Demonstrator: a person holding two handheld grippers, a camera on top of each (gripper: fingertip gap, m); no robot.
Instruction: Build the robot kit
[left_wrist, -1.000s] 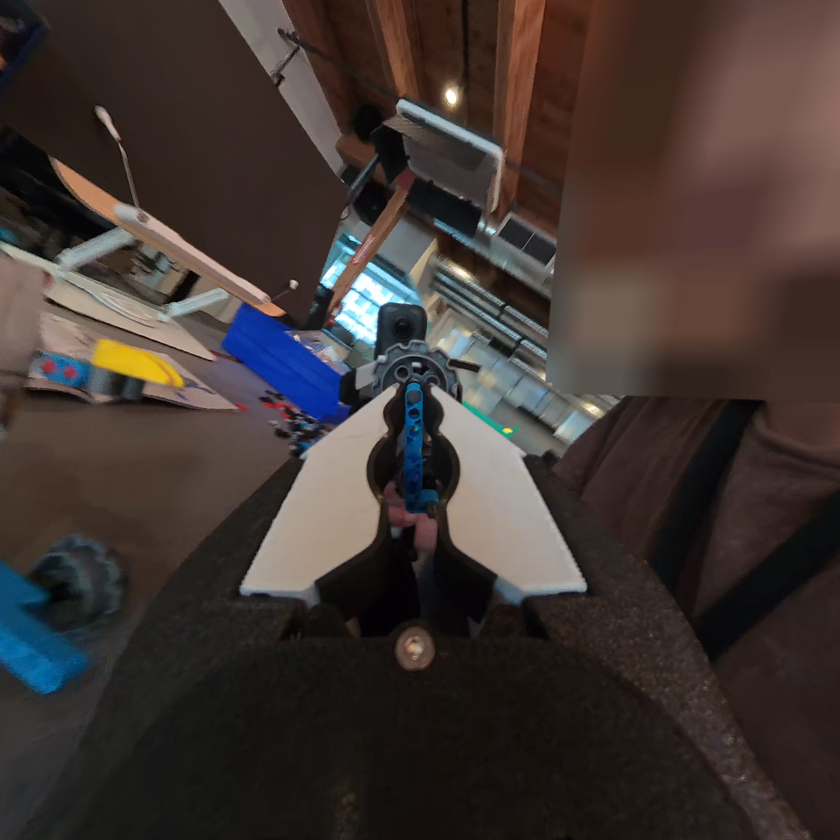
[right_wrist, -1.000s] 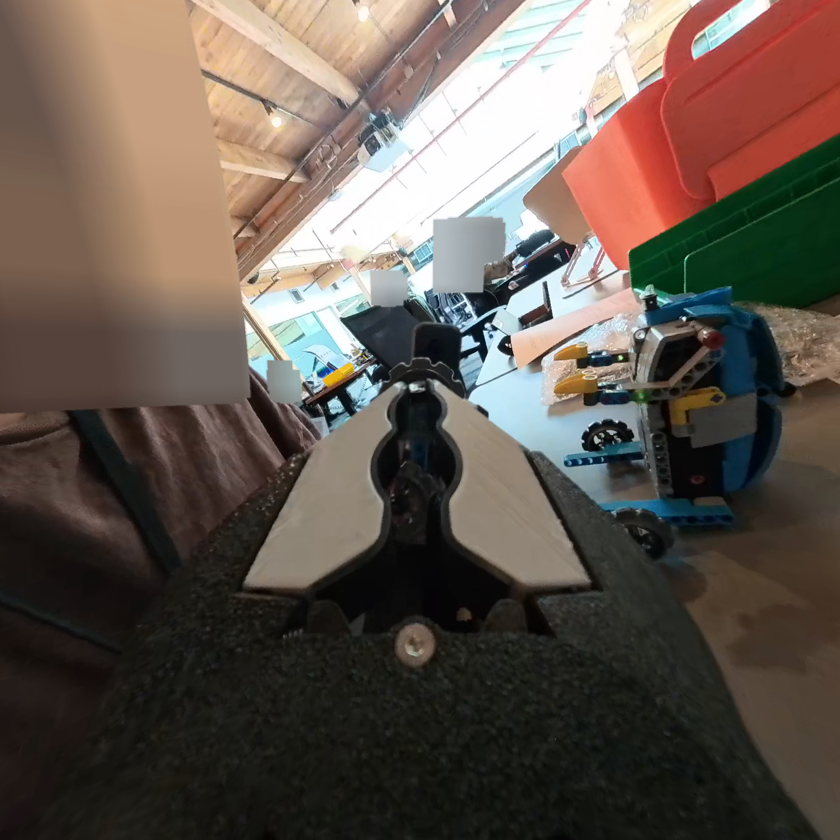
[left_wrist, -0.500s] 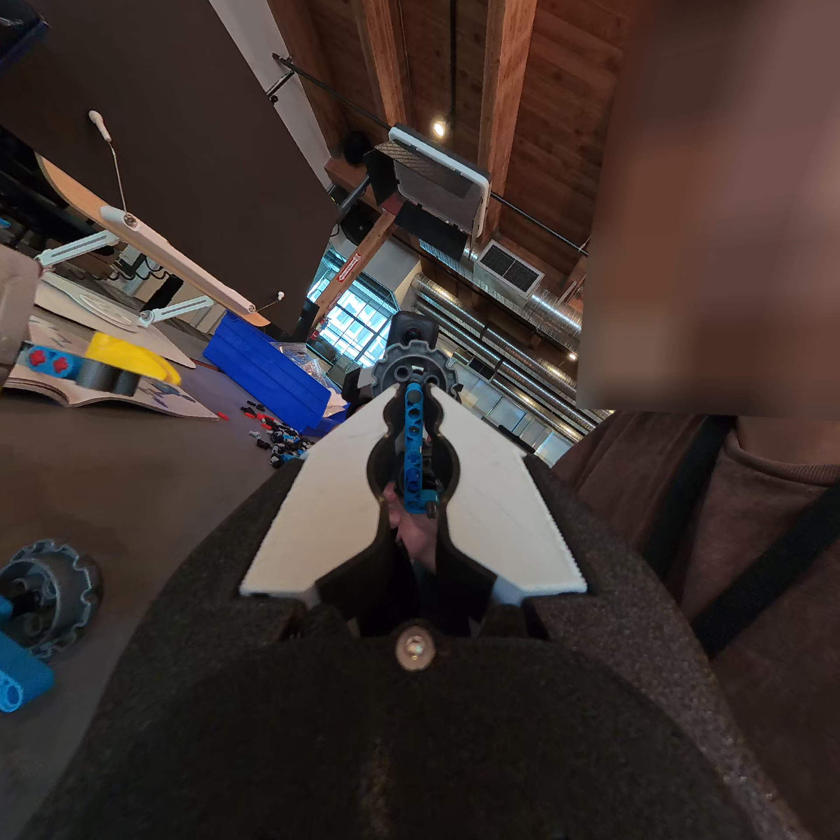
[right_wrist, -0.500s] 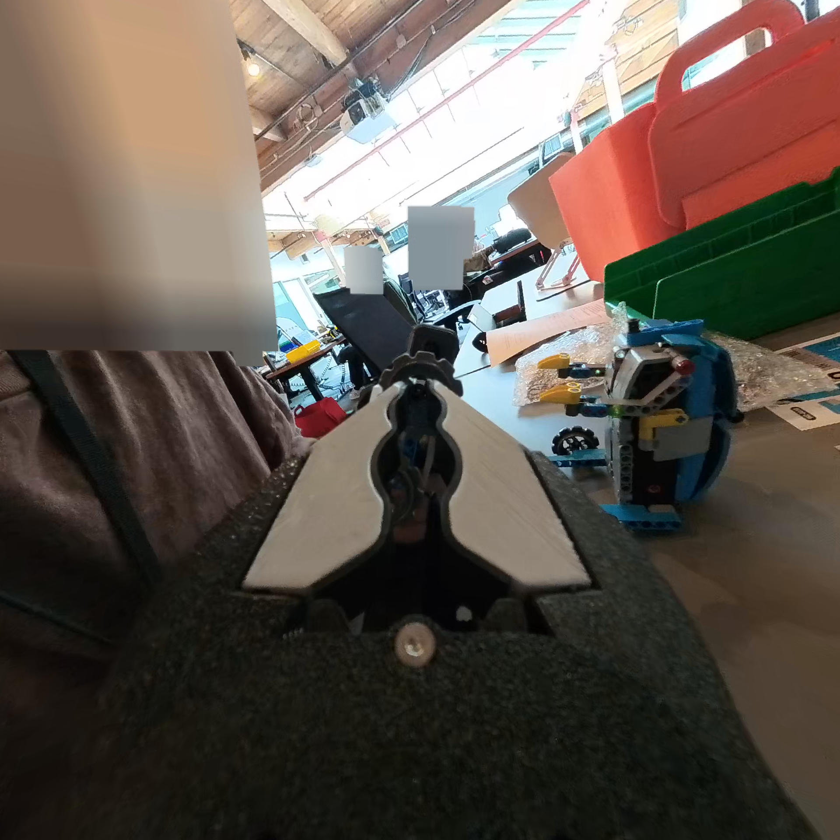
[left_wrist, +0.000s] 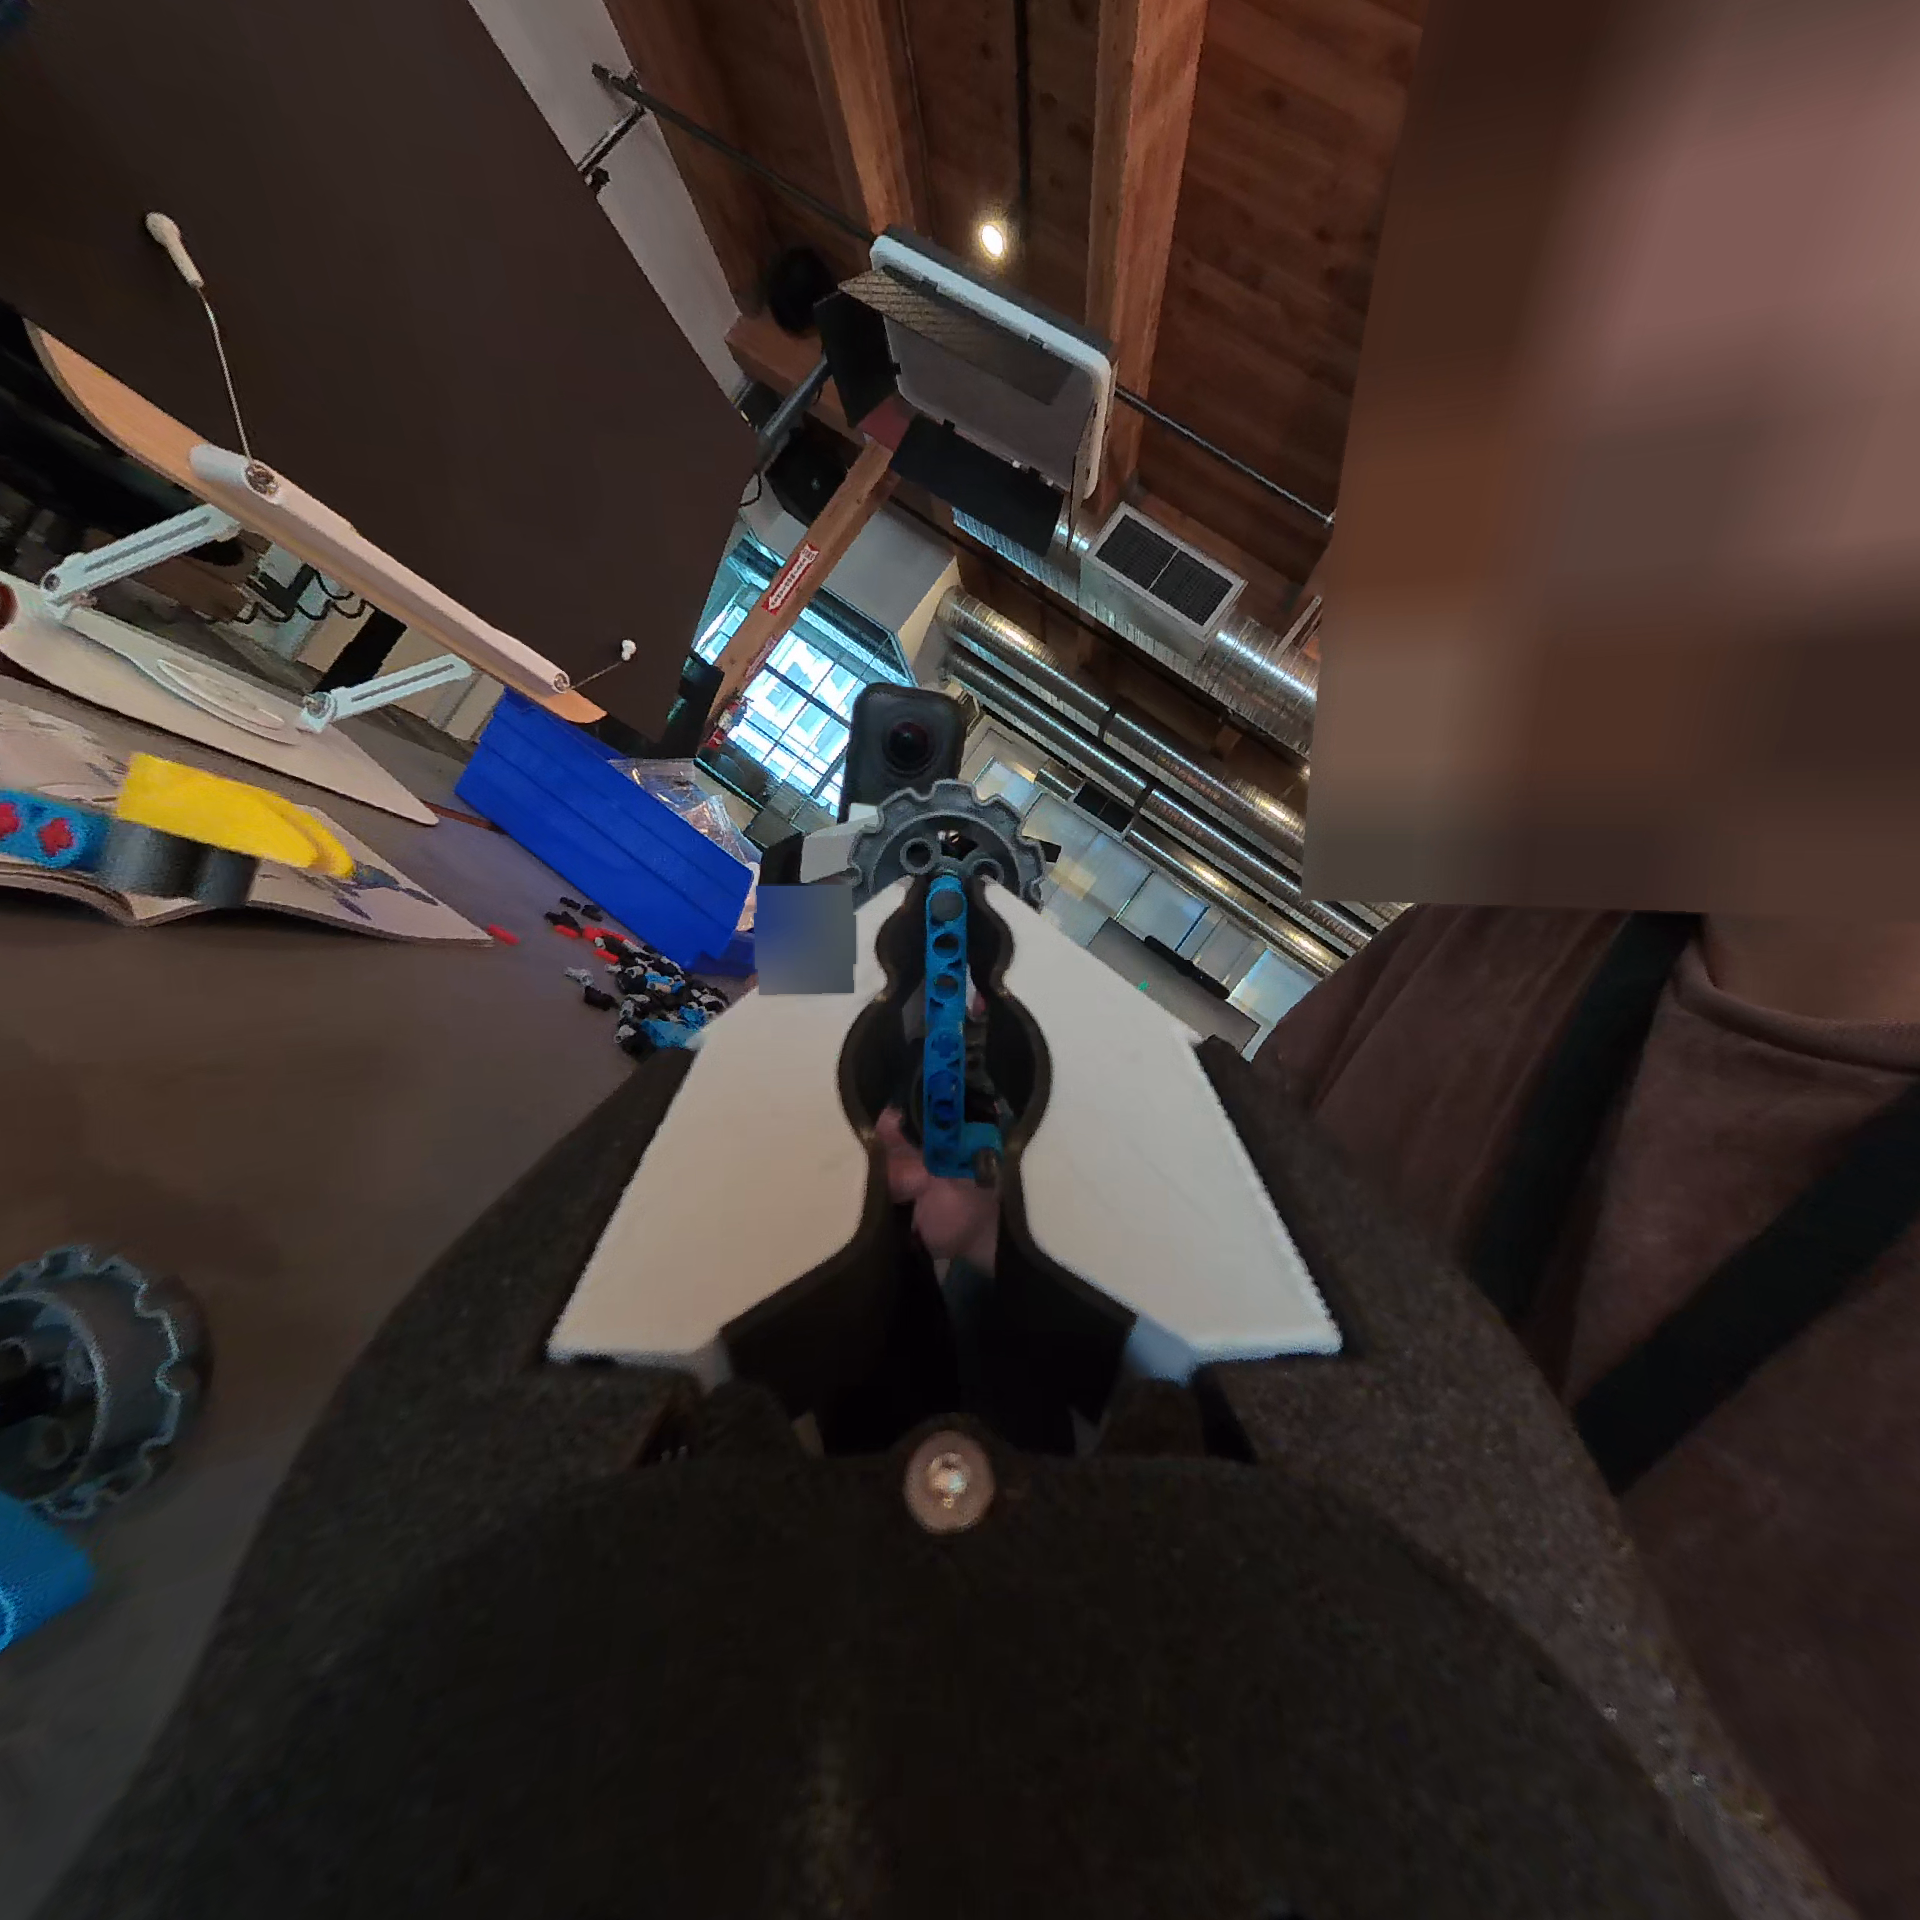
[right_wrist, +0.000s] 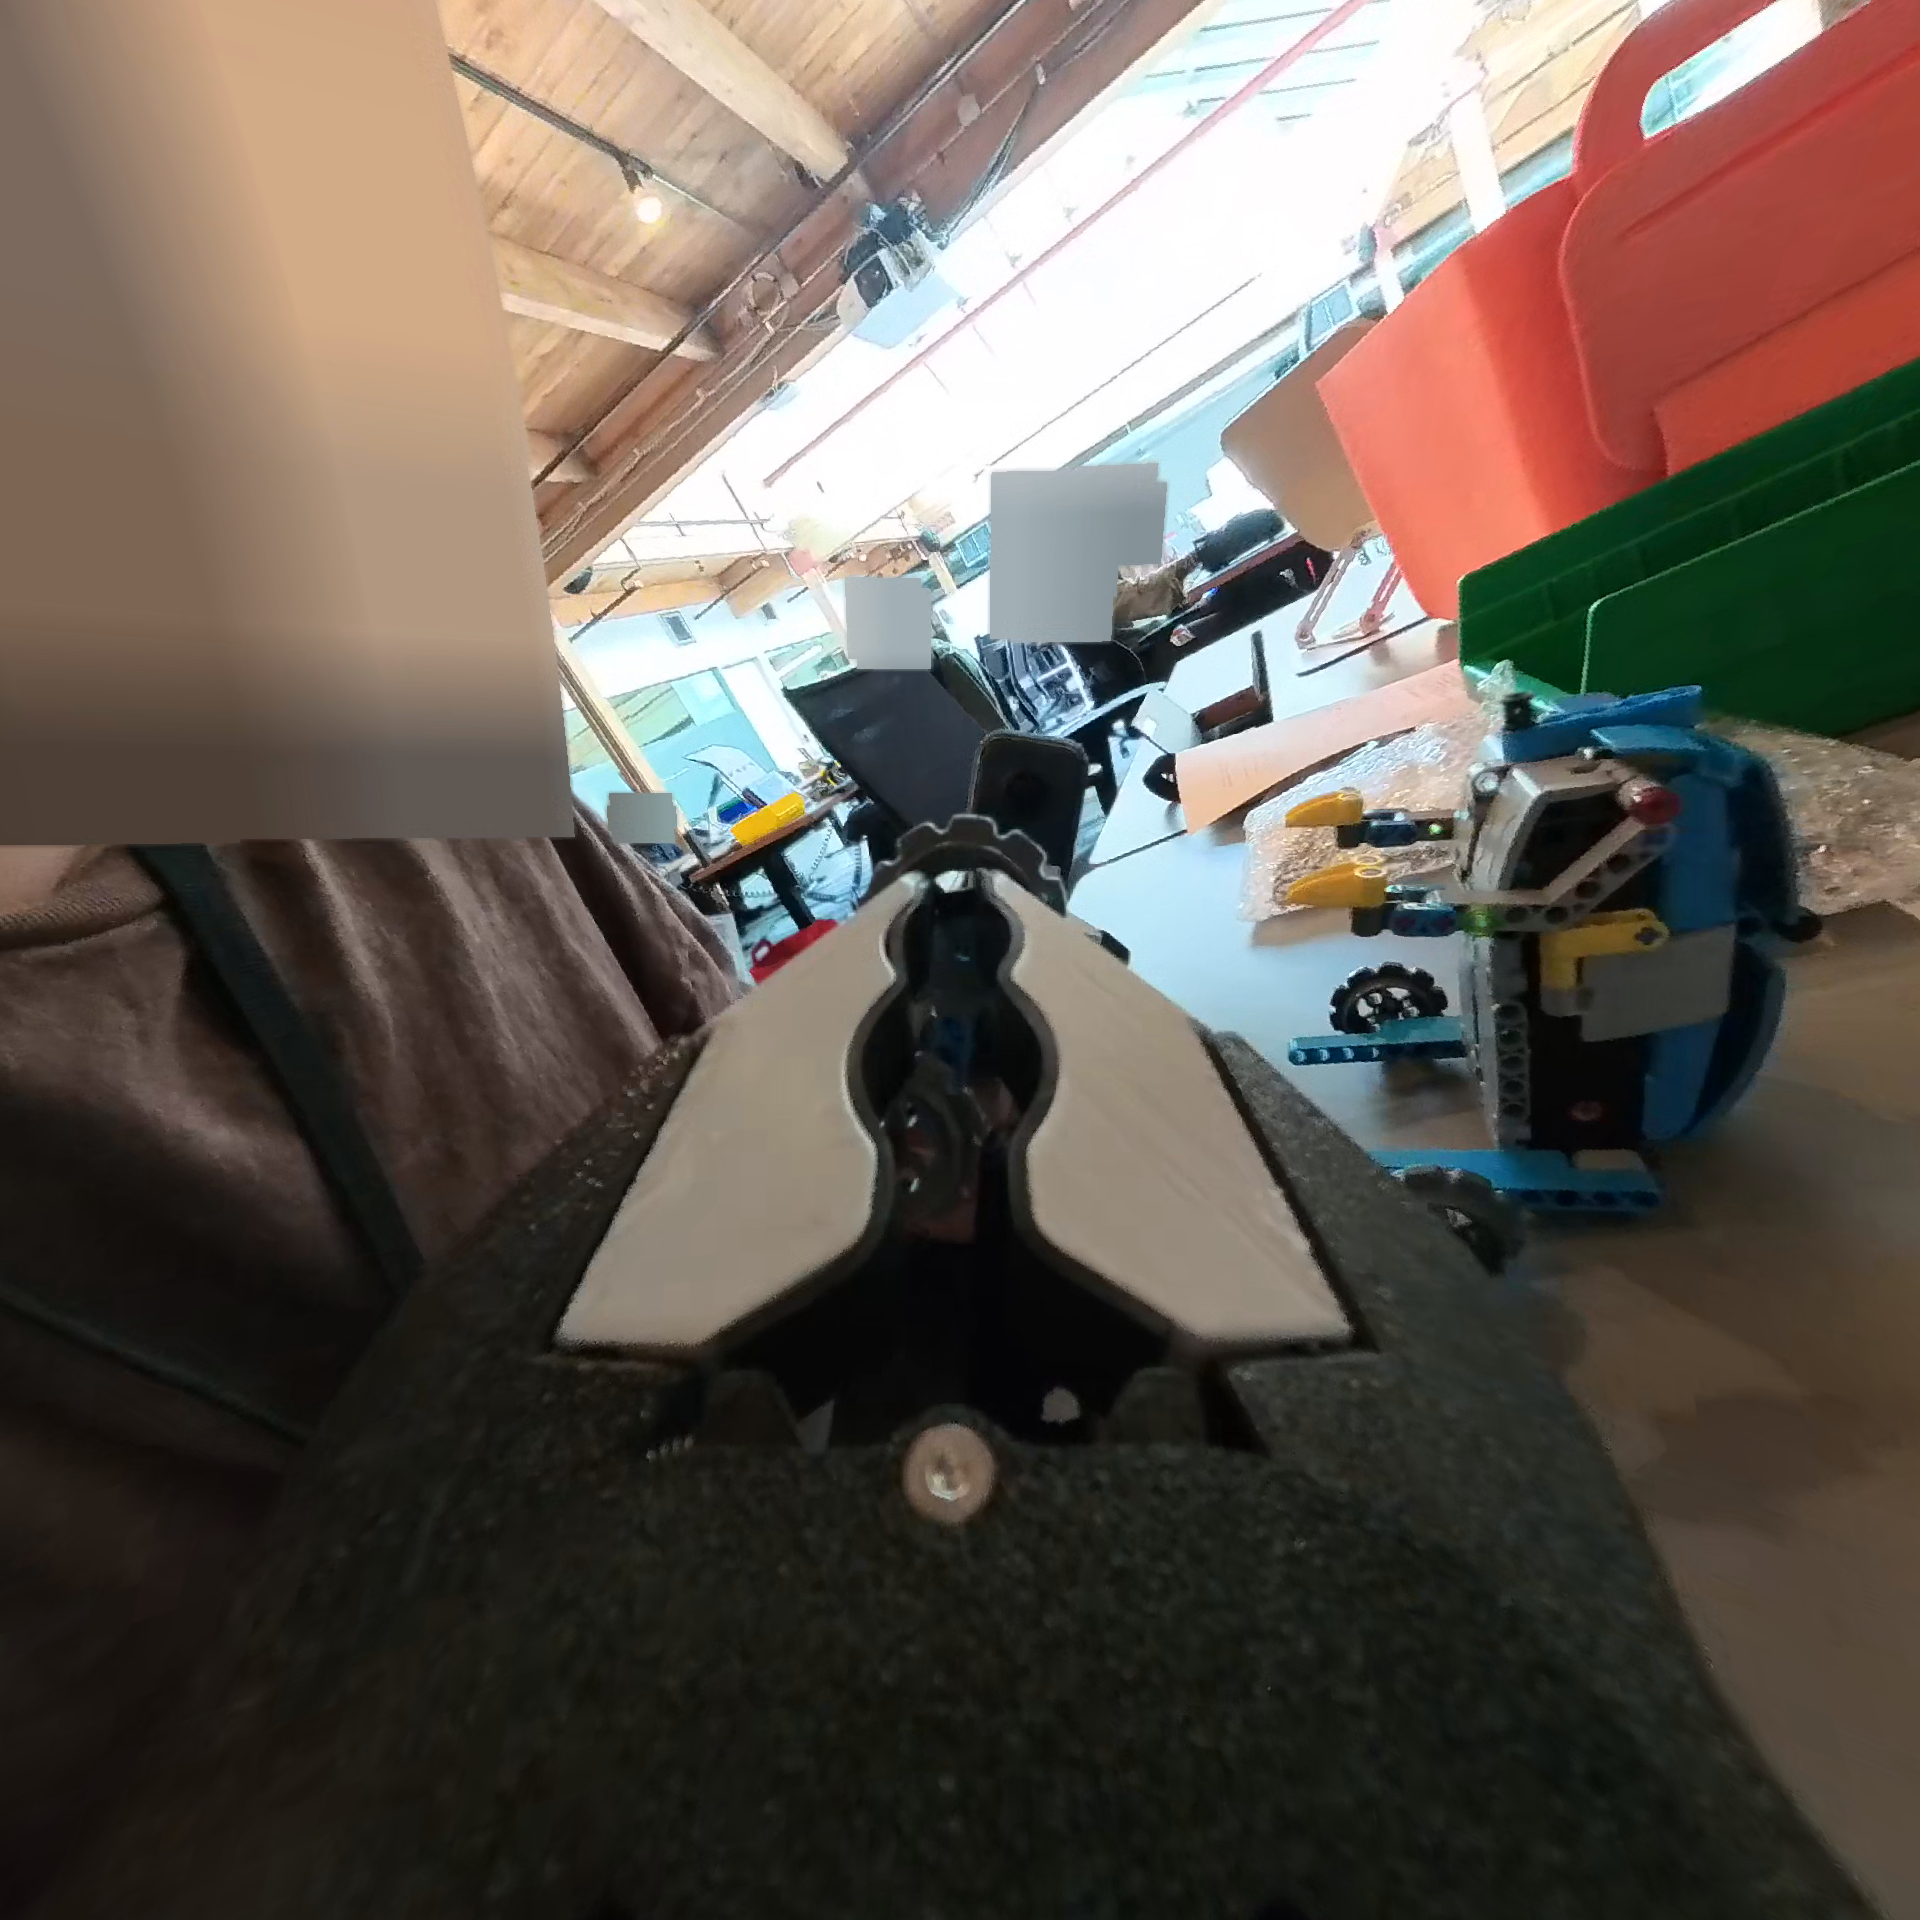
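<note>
My left gripper (left_wrist: 945, 896) is shut on a blue holed beam (left_wrist: 943, 1039) that runs up between its white fingers (left_wrist: 758, 1174). A grey toothed wheel (left_wrist: 940, 847) sits at the beam's far end, just past the fingertips. My right gripper (right_wrist: 961, 883) faces it from the other side and is shut on the same small assembly, with the toothed wheel (right_wrist: 971, 844) at its tips and dark parts (right_wrist: 940, 1122) between its fingers. Each view shows the other gripper's camera (left_wrist: 906, 738) behind the wheel. Both are held up in front of a person in a brown shirt (left_wrist: 1683, 1195).
A blue and grey brick model (right_wrist: 1621, 956) stands on the table (right_wrist: 1714, 1299), with a green bin (right_wrist: 1714, 613) and an orange case (right_wrist: 1662, 312) behind. The left wrist view shows a blue bin (left_wrist: 603, 831), loose small pieces (left_wrist: 644, 982), a grey wheel (left_wrist: 83, 1371) and a yellow part (left_wrist: 218, 821).
Both grippers stay shut on the assembly. The pair has shifted slightly, so the brick model and the grey wheel on the table sit differently in the views.
</note>
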